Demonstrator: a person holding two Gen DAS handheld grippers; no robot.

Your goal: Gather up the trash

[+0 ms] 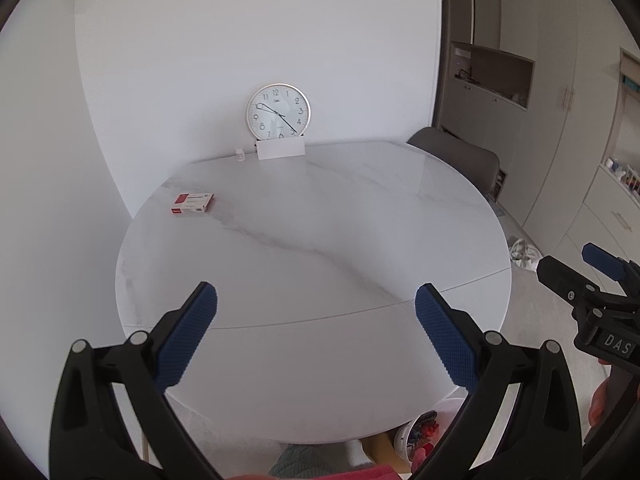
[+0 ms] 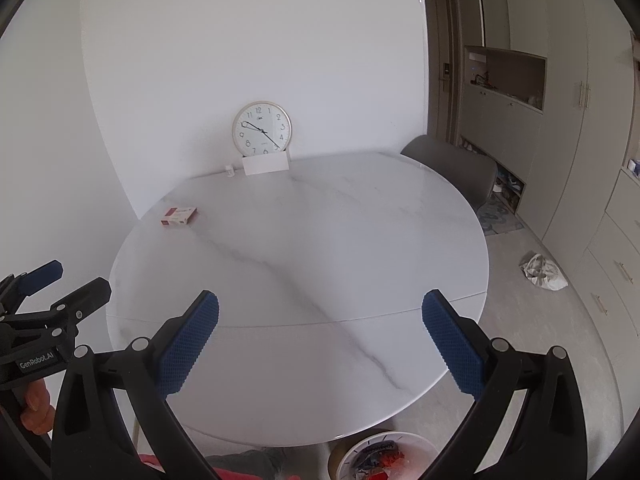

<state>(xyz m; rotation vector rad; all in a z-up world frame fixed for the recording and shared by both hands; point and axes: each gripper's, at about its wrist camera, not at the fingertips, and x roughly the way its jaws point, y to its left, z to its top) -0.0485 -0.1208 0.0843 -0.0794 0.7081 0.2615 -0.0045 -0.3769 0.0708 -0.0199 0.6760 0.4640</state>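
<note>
A small red and white box [image 1: 192, 203] lies on the far left of the round white marble table [image 1: 312, 248]; it also shows in the right wrist view [image 2: 179, 216]. My left gripper [image 1: 316, 300] is open and empty above the near part of the table. My right gripper [image 2: 320, 306] is open and empty beside it, also above the table's near part. A white bin [image 2: 384, 456] with colourful trash in it stands on the floor under the table's near edge; it also shows in the left wrist view [image 1: 420, 436].
A wall clock [image 1: 278, 112] leans against the wall behind a white card [image 1: 280, 148], with a tiny white bottle [image 1: 239, 155] to its left. A grey chair [image 1: 460, 156] stands at the far right. A crumpled white bag [image 2: 542, 272] lies on the floor by the cabinets [image 2: 560, 120].
</note>
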